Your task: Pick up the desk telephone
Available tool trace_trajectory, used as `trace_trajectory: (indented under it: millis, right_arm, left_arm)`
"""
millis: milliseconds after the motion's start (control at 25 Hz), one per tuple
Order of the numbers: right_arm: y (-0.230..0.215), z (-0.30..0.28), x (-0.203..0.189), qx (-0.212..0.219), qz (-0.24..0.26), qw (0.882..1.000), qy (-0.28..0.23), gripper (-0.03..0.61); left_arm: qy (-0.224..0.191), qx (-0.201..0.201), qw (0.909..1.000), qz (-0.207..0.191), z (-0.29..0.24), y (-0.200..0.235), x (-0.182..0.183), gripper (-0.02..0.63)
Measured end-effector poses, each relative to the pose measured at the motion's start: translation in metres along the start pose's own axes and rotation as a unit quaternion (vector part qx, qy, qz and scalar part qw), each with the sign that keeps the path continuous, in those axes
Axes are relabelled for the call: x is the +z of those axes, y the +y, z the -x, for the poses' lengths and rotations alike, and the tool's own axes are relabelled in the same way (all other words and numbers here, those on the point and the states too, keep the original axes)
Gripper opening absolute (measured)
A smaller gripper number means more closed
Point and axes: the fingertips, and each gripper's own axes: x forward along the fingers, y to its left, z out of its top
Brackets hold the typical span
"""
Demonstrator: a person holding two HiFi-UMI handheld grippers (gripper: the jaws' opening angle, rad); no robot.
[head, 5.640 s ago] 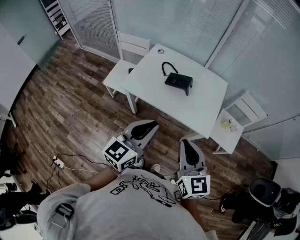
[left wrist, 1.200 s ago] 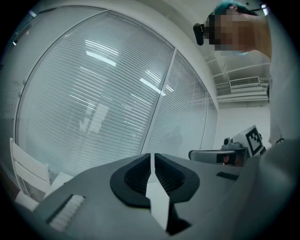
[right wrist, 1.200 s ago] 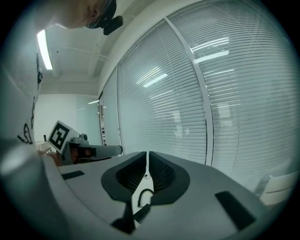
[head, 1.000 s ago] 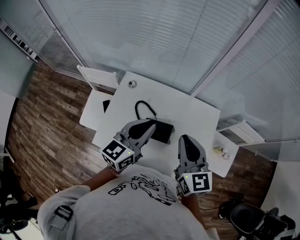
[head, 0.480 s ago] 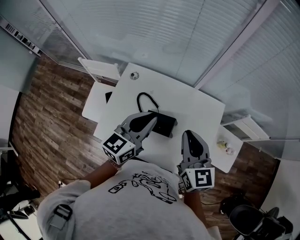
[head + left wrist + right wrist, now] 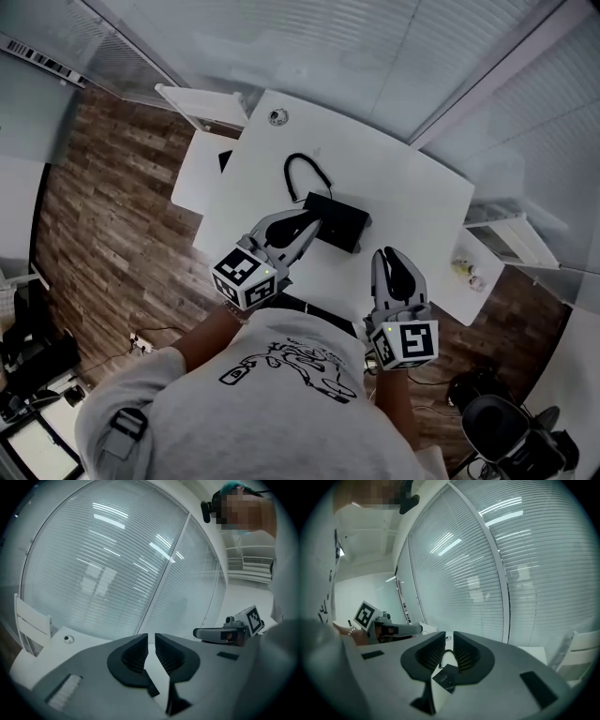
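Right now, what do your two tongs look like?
Both the left tongs and right tongs have smooth grey shells, black ribbed pads, and a white cube with black square markers. The person wears a light grey T-shirt with a black drawing.

The head view looks steeply down from above the person, whose grey printed shirt (image 6: 281, 412) fills the lower frame. The white rectangular surface (image 6: 403, 197) lies at upper centre, well below. The left gripper (image 6: 309, 223) view sits low and close over that surface, facing along its own jaws toward the slatted window blinds (image 6: 108, 573). The right gripper (image 6: 387, 253) view does likewise, with the flat black desk telephone (image 6: 445, 678) framed at lower centre. Each gripper view catches the other gripper: middle right in the left one, middle left in the right. All three share surface and blinds. A small round fitting (image 6: 277, 116), perhaps a cable port, shows in the head and left gripper views.
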Motion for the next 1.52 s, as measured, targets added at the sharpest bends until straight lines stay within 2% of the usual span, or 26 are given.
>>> trace_trajectory:
  millis: [200, 360, 640, 840, 1080, 1520]
  right_arm:
    - [-0.004, -0.016, -0.029, 0.002, -0.009, 1.000, 0.022, 0.028]
    - [-0.005, -0.032, -0.055, 0.006, -0.015, 0.999, 0.045, 0.064]
    - [-0.014, -0.059, -0.107, 0.002, -0.016, 0.996, 0.082, 0.098]
    - [-0.026, -0.074, -0.147, -0.002, -0.032, 0.992, 0.123, 0.126]
    - [-0.036, -0.091, -0.180, -0.010, -0.064, 0.987, 0.150, 0.181]
    - [-0.048, -0.106, -0.225, -0.014, -0.101, 0.976, 0.194, 0.209]
  left_arm:
    - [0.034, 0.017, 0.9992, 0.007, -0.007, 0.028, -0.034, 0.057]
    - [0.068, 0.021, 0.9973, 0.018, -0.016, 0.047, -0.066, 0.092]
    - [0.121, 0.018, 0.9909, 0.055, -0.036, 0.075, -0.125, 0.154]
    - [0.157, 0.019, 0.9856, 0.060, -0.050, 0.091, -0.160, 0.173]
    - [0.184, 0.032, 0.9774, 0.099, -0.058, 0.114, -0.193, 0.221]
    - [0.231, 0.040, 0.9588, 0.160, -0.061, 0.144, -0.245, 0.255]
